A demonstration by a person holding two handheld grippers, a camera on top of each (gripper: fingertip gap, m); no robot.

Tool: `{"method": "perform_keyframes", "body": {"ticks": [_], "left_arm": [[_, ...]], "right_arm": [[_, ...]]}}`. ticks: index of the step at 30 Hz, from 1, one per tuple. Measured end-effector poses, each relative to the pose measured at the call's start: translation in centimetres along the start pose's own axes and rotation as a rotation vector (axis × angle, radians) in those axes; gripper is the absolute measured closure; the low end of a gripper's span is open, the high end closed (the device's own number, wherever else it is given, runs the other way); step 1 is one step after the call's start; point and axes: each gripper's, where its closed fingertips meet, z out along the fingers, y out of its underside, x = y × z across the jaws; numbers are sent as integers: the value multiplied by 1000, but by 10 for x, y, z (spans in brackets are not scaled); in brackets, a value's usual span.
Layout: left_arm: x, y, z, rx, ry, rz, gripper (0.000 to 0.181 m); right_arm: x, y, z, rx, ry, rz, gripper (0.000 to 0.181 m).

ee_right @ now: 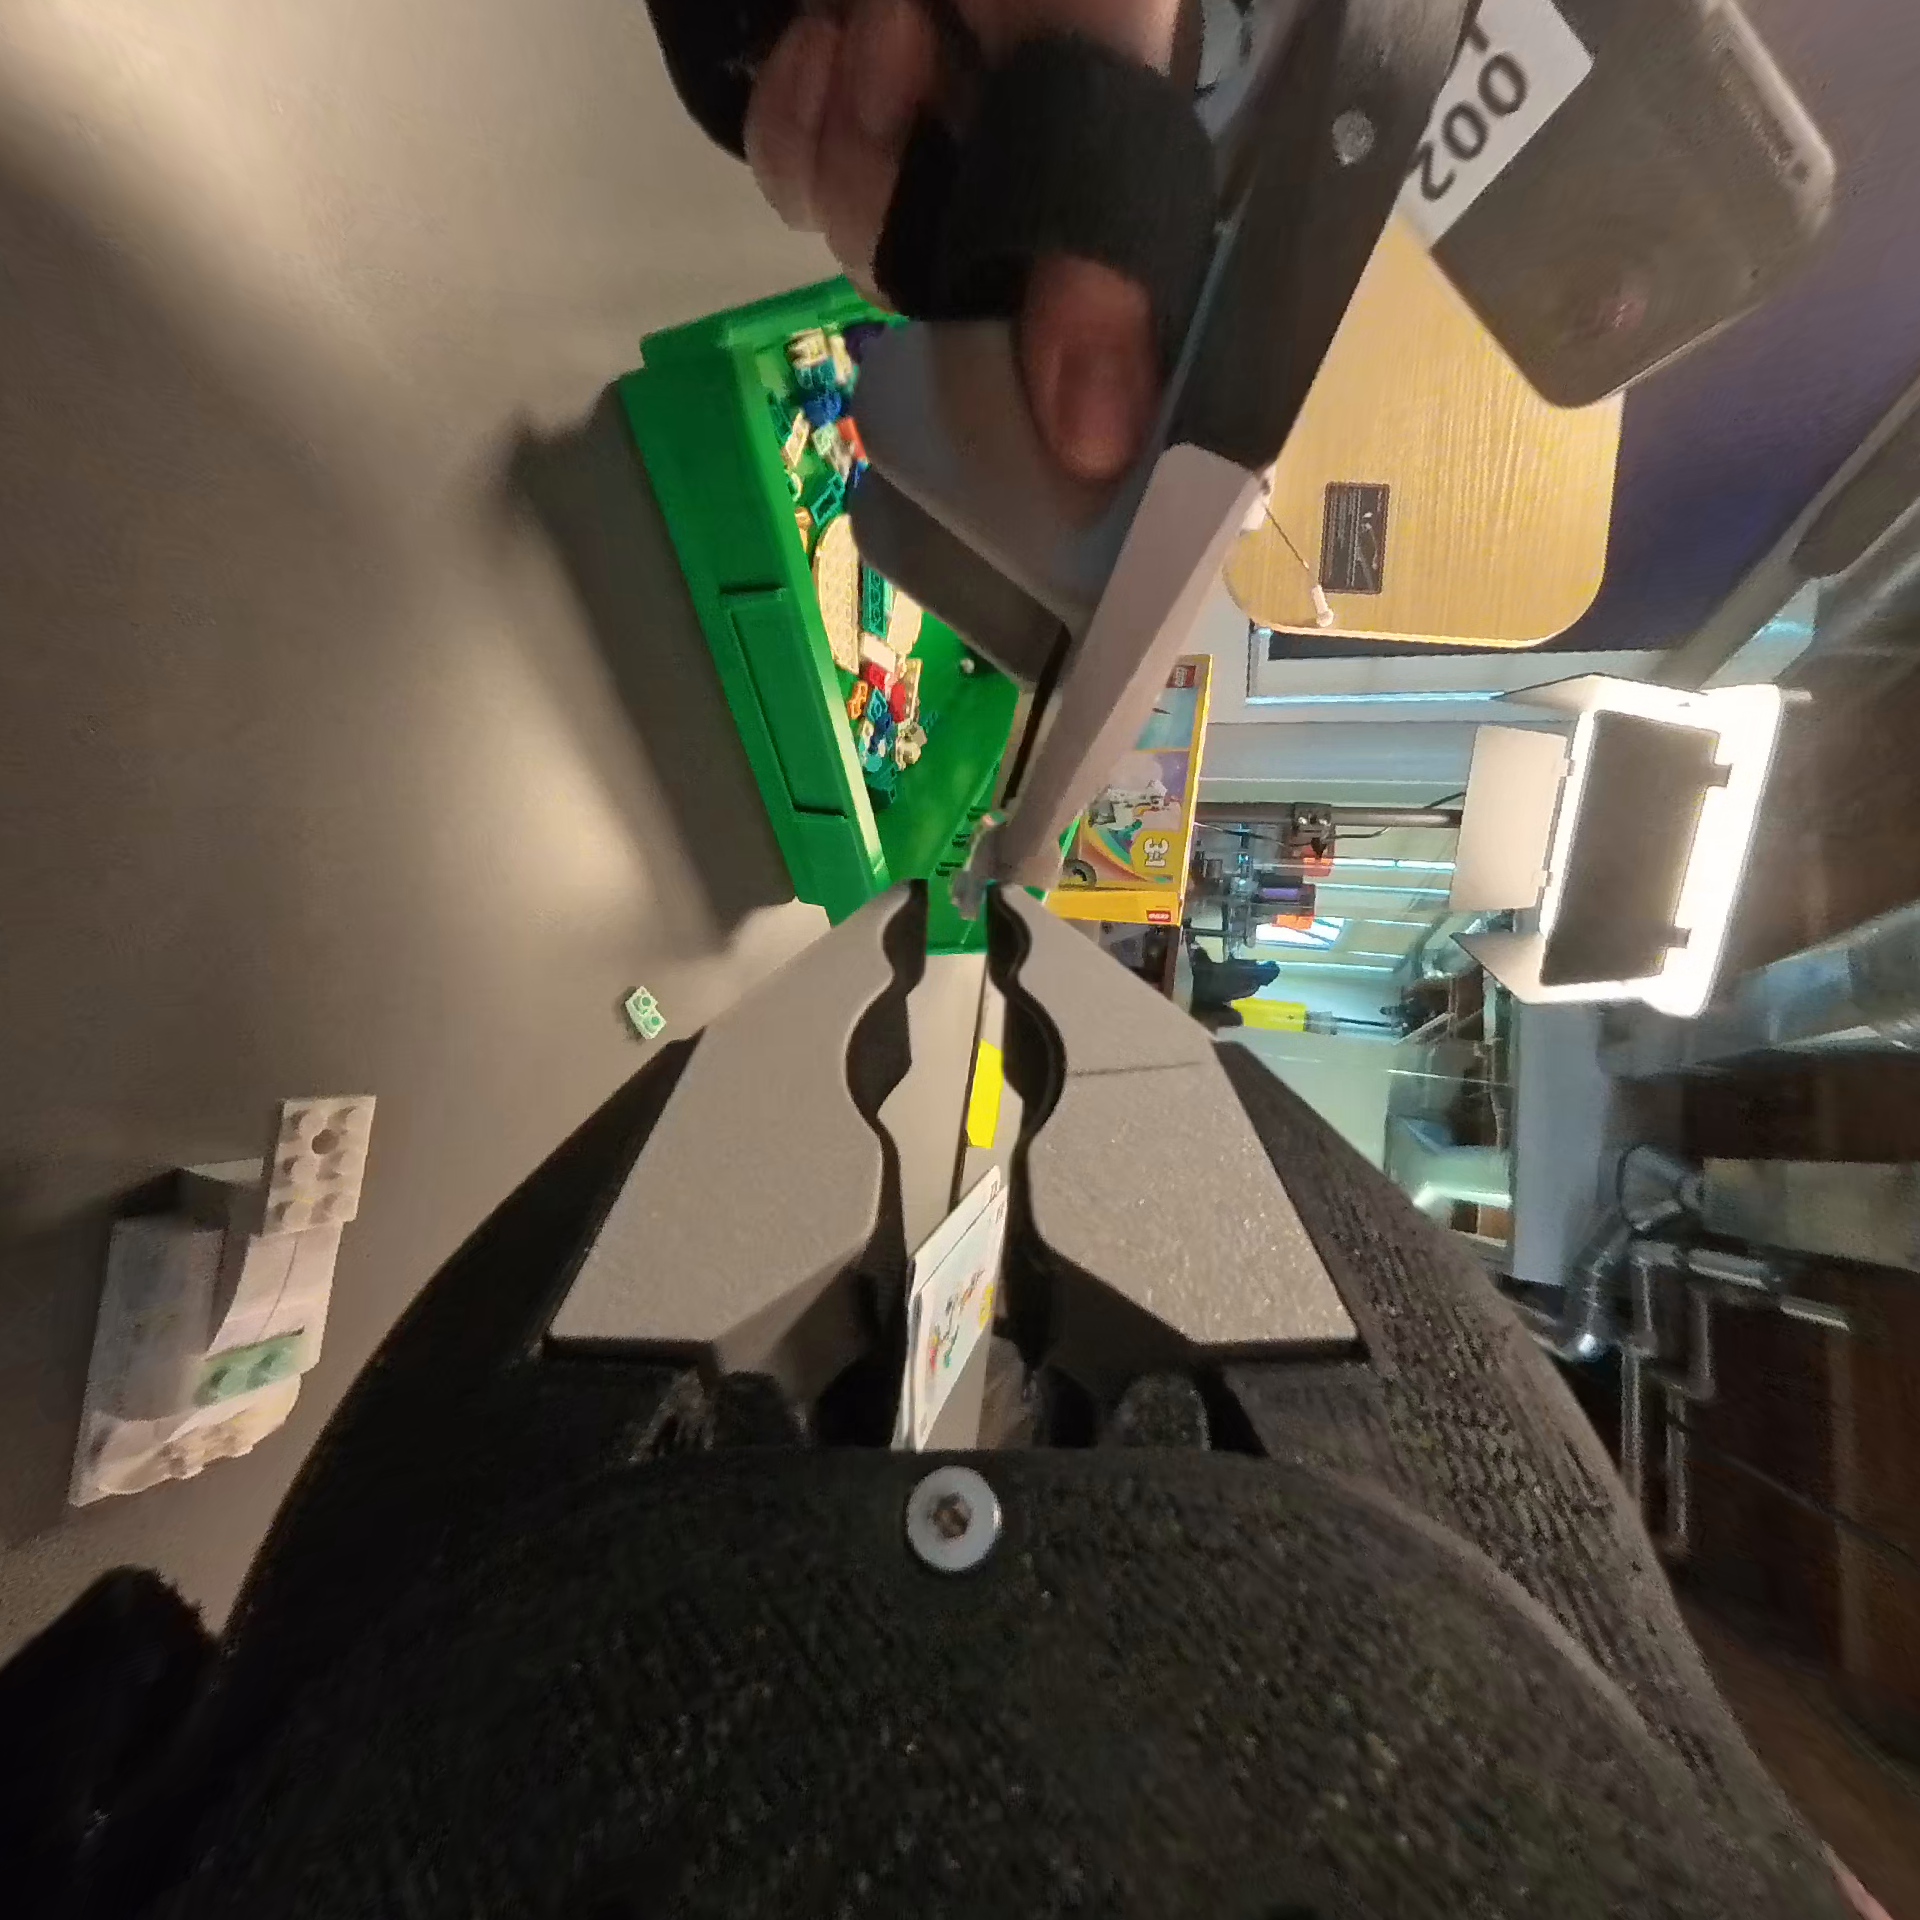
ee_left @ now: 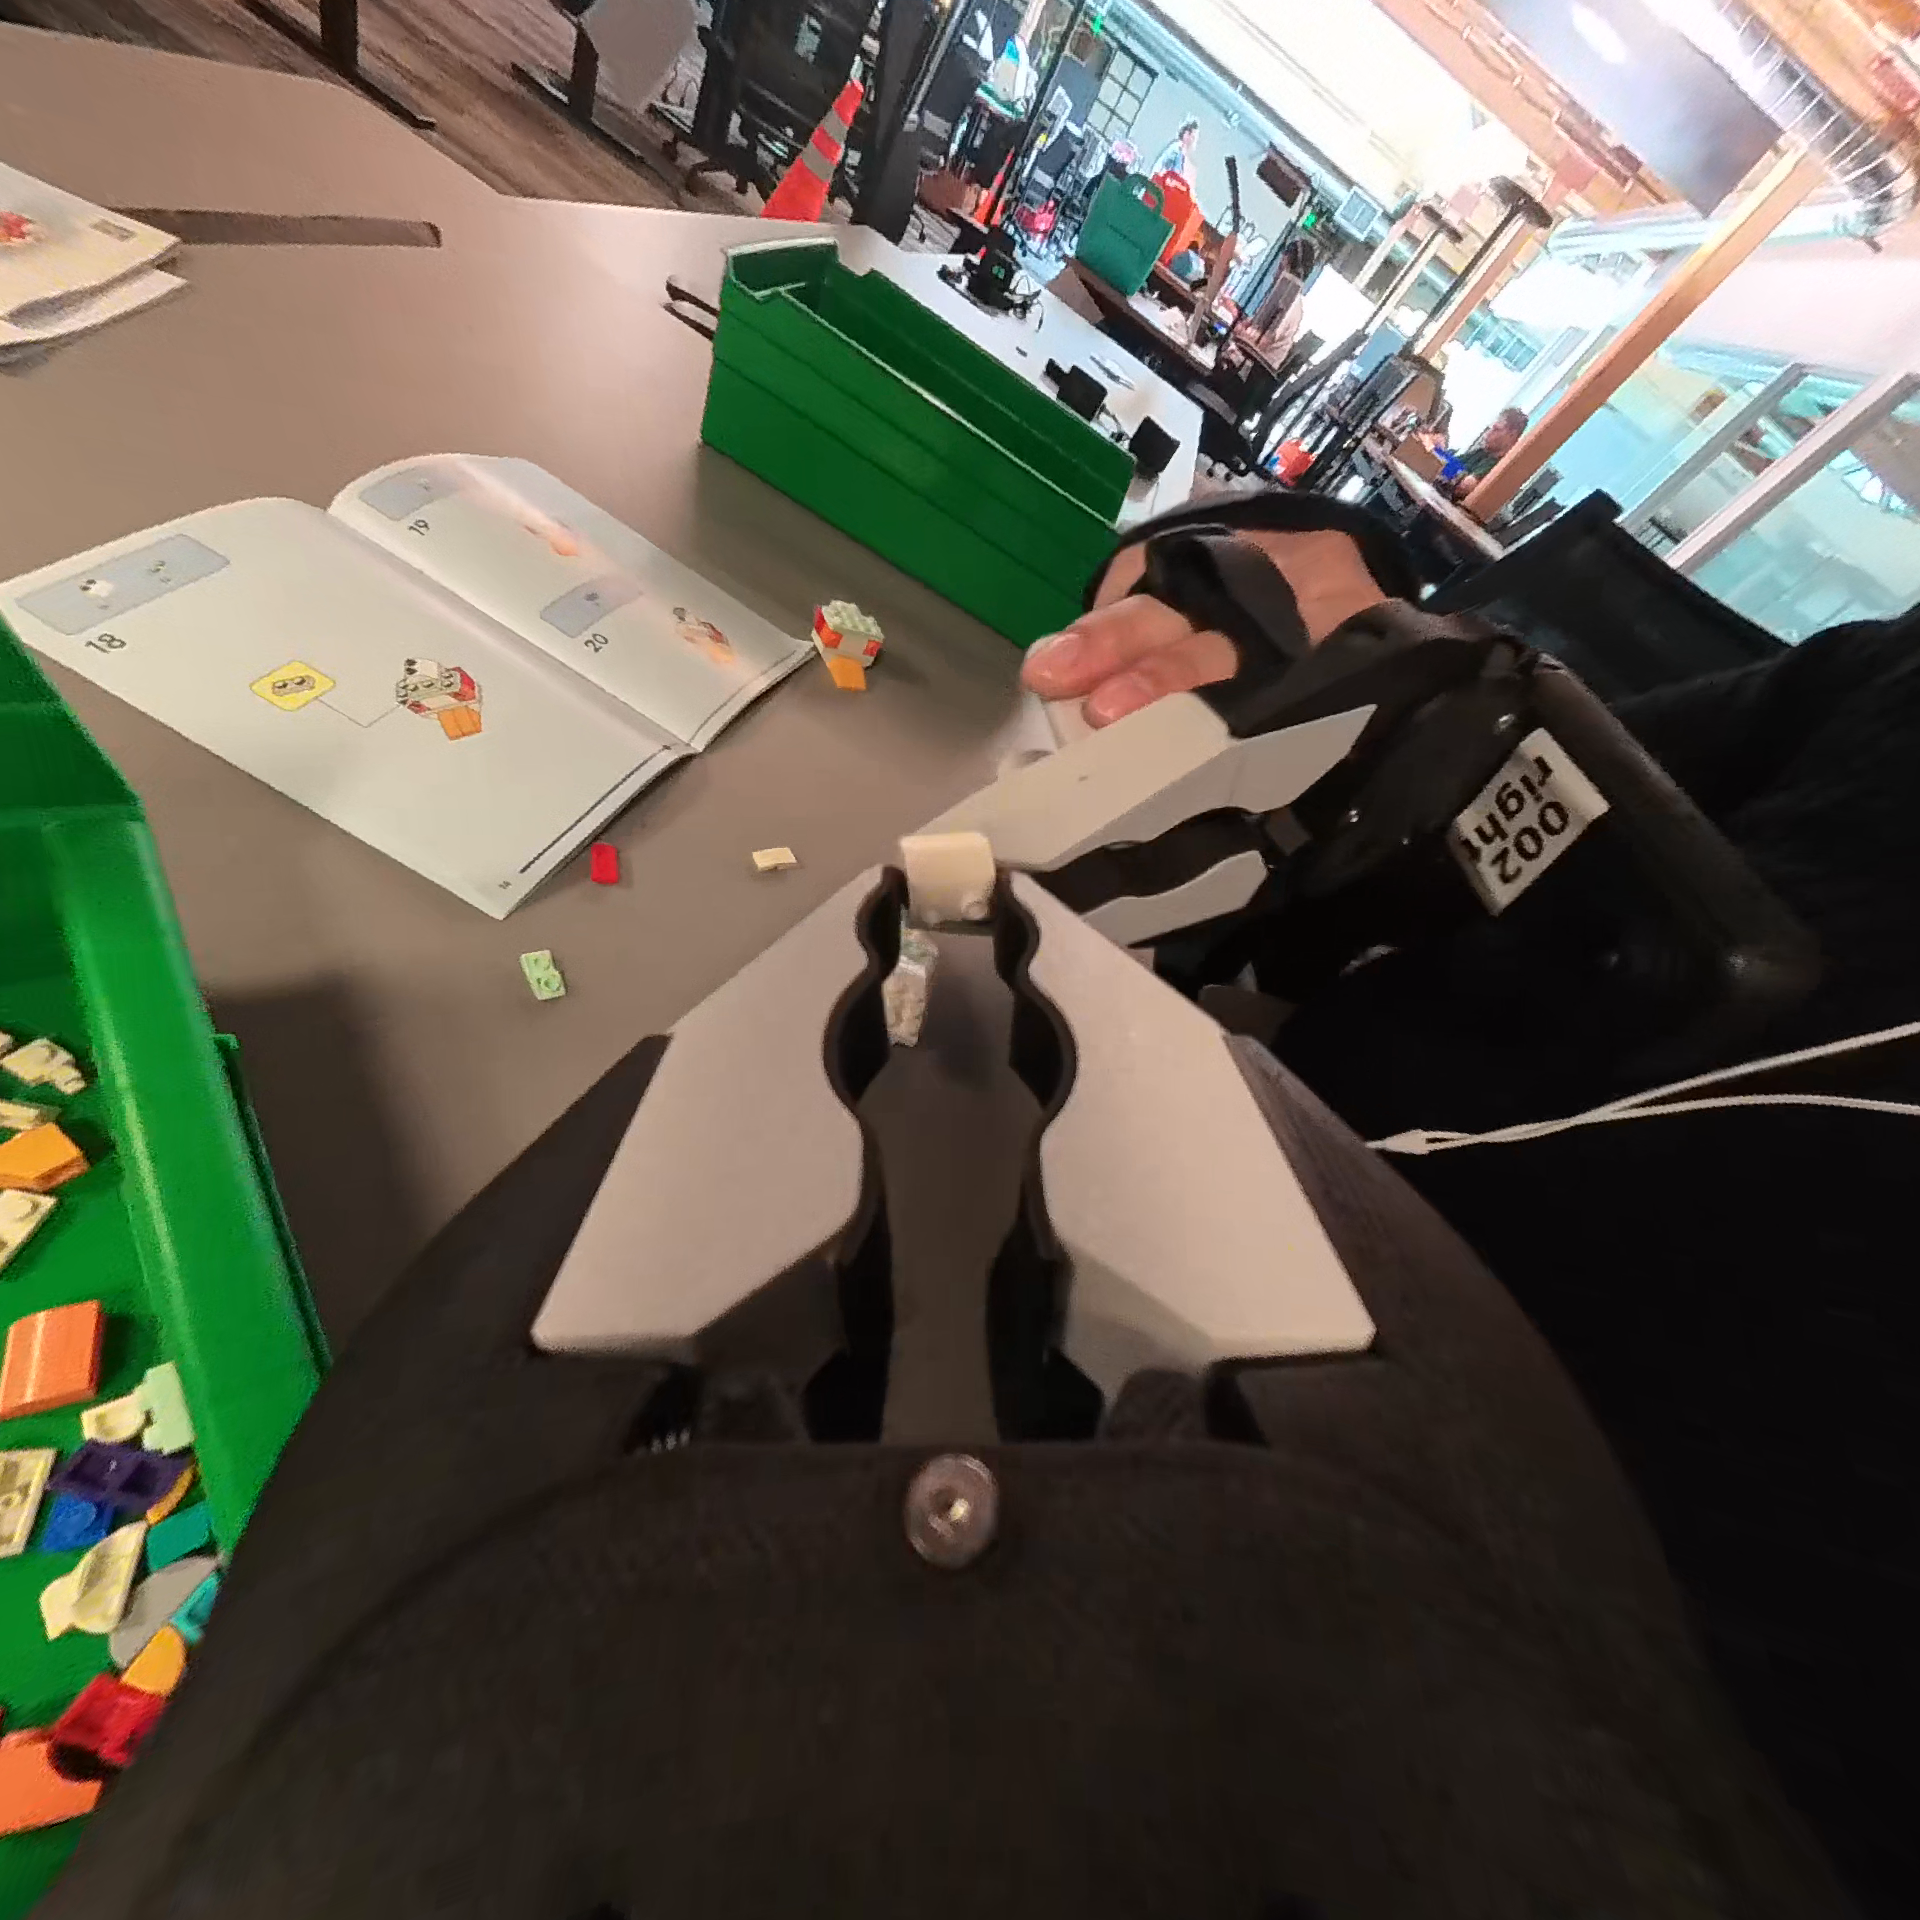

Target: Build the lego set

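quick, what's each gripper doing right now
Left gripper: jaws closed on a small white lego piece.
Right gripper: jaws nearly closed at the same small piece; whether it grips it cannot be told.

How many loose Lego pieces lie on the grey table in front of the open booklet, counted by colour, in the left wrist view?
Red: 1, red piece
Cream: 1, cream piece
Light green: 1, light green piece
Total: 3
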Motion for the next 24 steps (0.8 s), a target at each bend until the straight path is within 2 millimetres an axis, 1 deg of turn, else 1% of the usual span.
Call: {"method": "perform_keyframes", "body": {"ticks": [1, 5, 7, 12, 18, 19, 20, 21, 22, 23, 24], "left_arm": [[1, -1, 0, 7, 17, -13, 164], [1, -2, 0, 20, 35, -32, 165], [4, -2, -1, 14, 48, -29, 165], [13, 8, -2, -76, 22, 21, 165], [16, 20, -5, -113, 27, 3, 165], [16, 22, -7, -118, 30, -7, 165], [8, 21, -20, -103, -7, -25, 165], [-2, 14, -40, -39, -52, -49, 165], [-11, 9, -61, 16, -90, -81, 165], [-17, 7, -75, 50, -119, -104, 165], [-19, 7, -80, 63, -133, -112, 165]], "right_arm": [[1, 0, 0, -4, 8, 2, 176], [3, 1, 1, -20, 7, 33, 178], [3, -1, -2, -3, 7, 31, 178], [-1, -7, -9, 34, -5, -58, 179], [-11, -13, -12, 51, -39, -64, 179], [-13, 8, -11, -54, -53, -91, 179], [-17, 40, -12, -172, -71, -127, 179], [-22, 65, -18, -219, -104, -86, 179], [-25, 74, -25, -225, -131, -7, 179], [-25, 74, -27, -223, -139, 30, 179], [-22, 66, -25, -199, -128, 45, 179]]}}
